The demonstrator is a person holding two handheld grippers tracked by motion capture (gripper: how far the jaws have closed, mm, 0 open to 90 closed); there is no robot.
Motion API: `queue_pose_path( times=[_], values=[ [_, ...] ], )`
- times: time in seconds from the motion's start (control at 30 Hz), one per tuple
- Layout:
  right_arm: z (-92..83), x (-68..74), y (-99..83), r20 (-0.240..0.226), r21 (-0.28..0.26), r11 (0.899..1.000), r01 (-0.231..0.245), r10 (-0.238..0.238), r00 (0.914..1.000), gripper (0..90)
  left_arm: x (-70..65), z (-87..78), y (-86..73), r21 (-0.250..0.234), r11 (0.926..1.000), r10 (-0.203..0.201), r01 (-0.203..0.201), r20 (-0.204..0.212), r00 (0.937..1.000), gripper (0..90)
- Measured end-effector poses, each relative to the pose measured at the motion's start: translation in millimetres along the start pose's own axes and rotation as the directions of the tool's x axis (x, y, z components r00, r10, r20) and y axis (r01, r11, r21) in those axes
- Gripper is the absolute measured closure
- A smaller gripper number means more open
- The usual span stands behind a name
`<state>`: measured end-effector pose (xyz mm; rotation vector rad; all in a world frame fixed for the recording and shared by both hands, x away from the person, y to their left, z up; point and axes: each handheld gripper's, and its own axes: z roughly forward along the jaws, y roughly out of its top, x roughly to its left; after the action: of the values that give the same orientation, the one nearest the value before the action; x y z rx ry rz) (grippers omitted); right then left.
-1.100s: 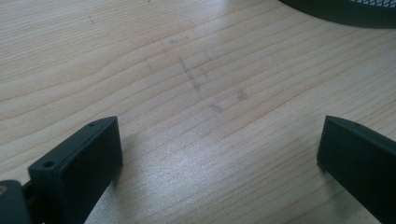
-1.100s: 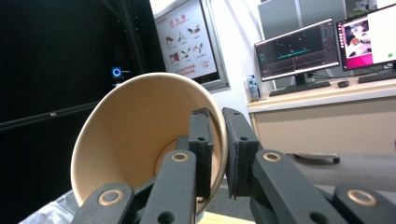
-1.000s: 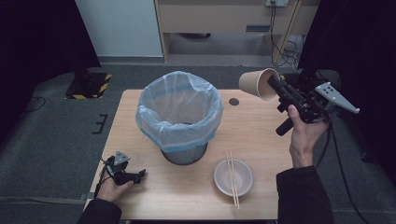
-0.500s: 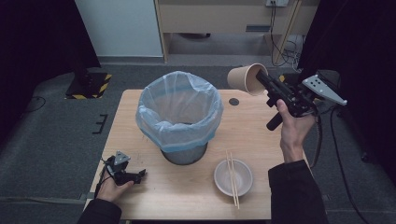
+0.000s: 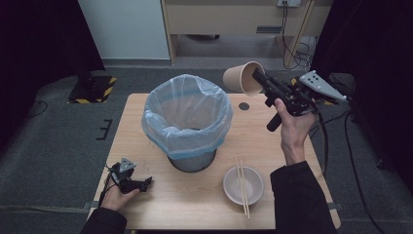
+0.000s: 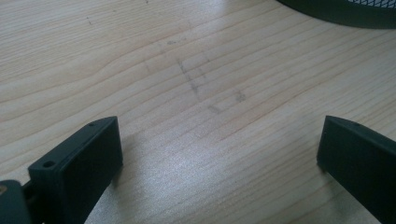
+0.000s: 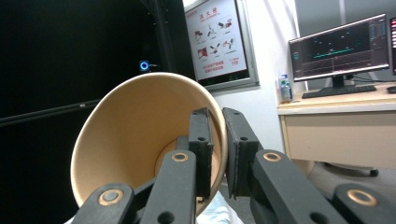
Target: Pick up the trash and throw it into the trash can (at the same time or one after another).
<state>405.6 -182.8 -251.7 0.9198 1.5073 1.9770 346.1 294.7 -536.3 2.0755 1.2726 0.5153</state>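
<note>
A brown paper cup (image 5: 241, 77) lies on its side in the air, just right of the bin's rim, its mouth toward my right gripper (image 5: 259, 78). That gripper is shut on the cup's rim, one jaw inside the cup (image 7: 140, 135) and one outside. The bin (image 5: 187, 122) is a dark mesh basket lined with a pale blue bag, standing mid-table. My left gripper (image 5: 145, 182) rests on the table at the front left, open, with bare wood between its jaws in the left gripper view.
A white bowl (image 5: 242, 184) with chopsticks (image 5: 242, 187) across it sits at the front right. A small dark round lid (image 5: 244, 106) lies on the wooden table (image 5: 146, 105) behind the right hand. A desk with a monitor (image 7: 338, 49) stands beyond.
My right gripper has carried the cup leftward and a little up, from beyond the table's right side to just beside the bin's rim. The left gripper has stayed put.
</note>
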Motion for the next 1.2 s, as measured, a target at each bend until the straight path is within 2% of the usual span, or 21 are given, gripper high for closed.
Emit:
queue_pose_path(
  times=[0.4, 0.47, 0.83, 0.87, 0.97, 1.2],
  values=[
    [27.7, 14.2, -4.7, -0.037, 0.033, 0.999, 0.014, -0.013, 0.9992, 83.1, -0.3, 0.3, 0.4, 0.001, 1.0000, 0.003, -0.003, 0.001, 1.0000, 0.0],
    [33.7, 15.4, -8.0, -0.047, 0.035, 0.999, -0.007, 0.008, 0.9989, 83.0, -0.3, 0.3, 0.4, 0.001, 1.0000, 0.003, -0.003, 0.001, 1.0000, 0.0],
    [53.5, 20.7, -26.8, -0.059, 0.086, 0.996, 0.001, 0.005, 0.9983, 82.9, -0.5, 0.5, 0.6, 0.001, 1.0000, 0.003, -0.003, 0.003, 1.0000, 0.0],
    [58.8, 21.4, -31.9, -0.059, 0.108, 0.994, 0.006, 0.001, 0.9982, 82.7, -0.5, 0.5, 0.6, 0.001, 1.0000, 0.004, -0.004, 0.003, 1.0000, 0.0],
    [61.4, 22.0, -34.8, -0.059, 0.121, 0.993, 0.006, 0.002, 0.9983, 82.6, -0.6, 0.6, 0.7, 0.001, 1.0000, 0.004, -0.004, 0.004, 1.0000, 0.0],
    [74.0, 26.9, -51.5, -0.071, 0.191, 0.982, 0.011, 0.003, 0.9975, 79.1, -0.6, 0.6, 0.7, 0.001, 1.0000, 0.004, -0.004, 0.004, 1.0000, 0.0]
  ],
)
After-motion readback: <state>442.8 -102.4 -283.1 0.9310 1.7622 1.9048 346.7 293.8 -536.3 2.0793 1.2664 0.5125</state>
